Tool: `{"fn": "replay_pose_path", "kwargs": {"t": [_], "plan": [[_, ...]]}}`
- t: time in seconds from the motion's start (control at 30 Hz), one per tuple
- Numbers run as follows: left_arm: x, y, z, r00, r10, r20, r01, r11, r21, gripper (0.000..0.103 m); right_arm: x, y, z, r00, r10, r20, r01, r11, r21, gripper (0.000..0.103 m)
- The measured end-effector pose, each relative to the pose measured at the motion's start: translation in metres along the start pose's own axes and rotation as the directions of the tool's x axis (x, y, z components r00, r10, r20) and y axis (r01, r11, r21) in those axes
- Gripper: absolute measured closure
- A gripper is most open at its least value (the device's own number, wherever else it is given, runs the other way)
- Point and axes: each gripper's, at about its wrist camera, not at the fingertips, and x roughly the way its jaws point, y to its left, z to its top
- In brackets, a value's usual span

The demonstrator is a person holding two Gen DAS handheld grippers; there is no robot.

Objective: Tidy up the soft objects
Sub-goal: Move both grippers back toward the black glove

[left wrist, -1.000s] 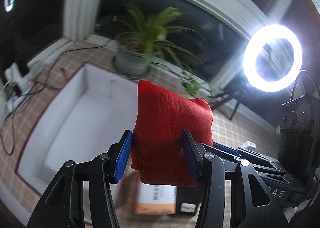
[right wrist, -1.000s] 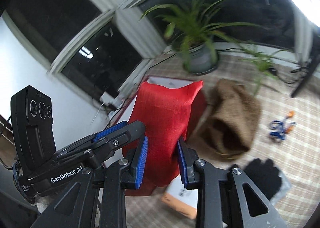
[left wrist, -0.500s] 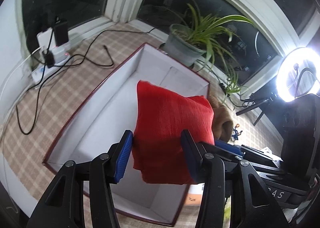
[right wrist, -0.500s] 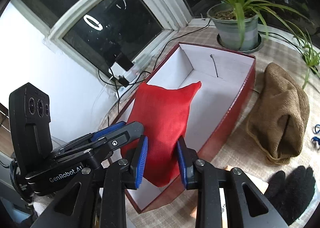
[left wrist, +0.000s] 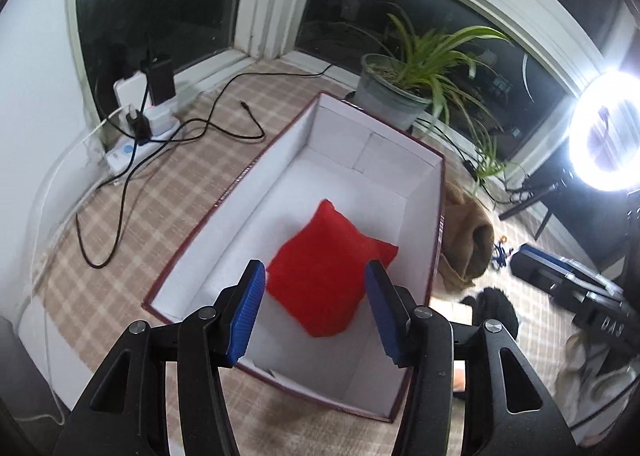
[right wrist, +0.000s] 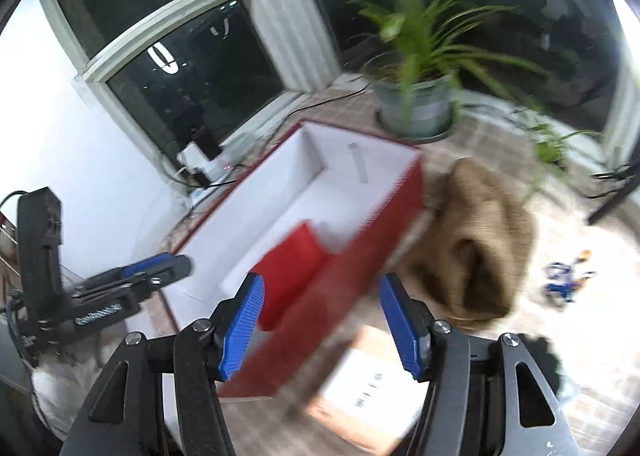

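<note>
Red cushion (left wrist: 326, 276) is now lying loose in the box (left wrist: 438, 192); both your tools (left wrist: 316, 312) (right wrist: 322, 322) have just been opening and are standing apart, gripping nothing

Cushion (left wrist: 326, 280) inside box (left wrist: 236, 192)

You're in a home's bay-window nook: potted plant (left wrist: 394, 96), checked mat (left wrist: 168, 192), ring light (left wrist: 608, 132), charging cables (left wrist: 132, 160).

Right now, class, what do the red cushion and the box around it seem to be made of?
Red cushion: probably woven fabric over soft filling, matte, with plump sagging corners. Box: apparently rigid cardboard, with thin straight walls, a matte white inside and a dark red outside.
</note>
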Motion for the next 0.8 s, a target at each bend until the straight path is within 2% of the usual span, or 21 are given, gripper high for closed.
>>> {"fn": "replay_pose_path", "kwargs": {"t": [0.07, 0.2, 0.33, 0.4, 0.5, 0.63, 0.8], "plan": [[-0.006, -0.009, -0.005, 1.000, -0.004, 0.009, 0.004, 1.000, 0.021, 0.052, -0.018, -0.014, -0.007, 0.999, -0.035, 0.033, 0.035, 0.999, 0.004, 0.046], [-0.014, -0.026, -0.011, 0.999, -0.041, 0.010, 0.040, 0.998, 0.056, 0.052, -0.055, -0.046, -0.024, 0.993, -0.056, 0.101, 0.051, 0.997, 0.057, 0.046], [-0.019, -0.049, -0.018, 0.998, -0.065, 0.009, 0.064, 0.992, 0.110, 0.052, -0.091, -0.078, -0.041, 0.981, -0.131, 0.143, 0.117, 0.988, 0.105, 0.046], [-0.019, -0.059, -0.021, 0.997, -0.081, 0.000, 0.080, 0.988, 0.134, 0.052, -0.105, -0.096, -0.051, 0.977, -0.159, 0.143, 0.139, 0.980, 0.139, 0.045], [-0.017, -0.075, -0.028, 0.995, -0.096, -0.019, 0.098, 0.981, 0.167, 0.051, -0.122, -0.120, -0.067, 0.971, -0.195, 0.135, 0.170, 0.969, 0.182, 0.035], [-0.013, -0.092, -0.038, 0.994, -0.102, -0.040, 0.108, 0.972, 0.210, 0.049, -0.131, -0.140, -0.088, 0.966, -0.238, 0.102, 0.213, 0.954, 0.212, 0.035], [-0.006, -0.110, -0.054, 0.990, -0.117, -0.083, 0.134, 0.961, 0.243, 0.049, -0.129, -0.150, -0.105, 0.970, -0.234, 0.060, 0.213, 0.948, 0.238, 0.035]]}}
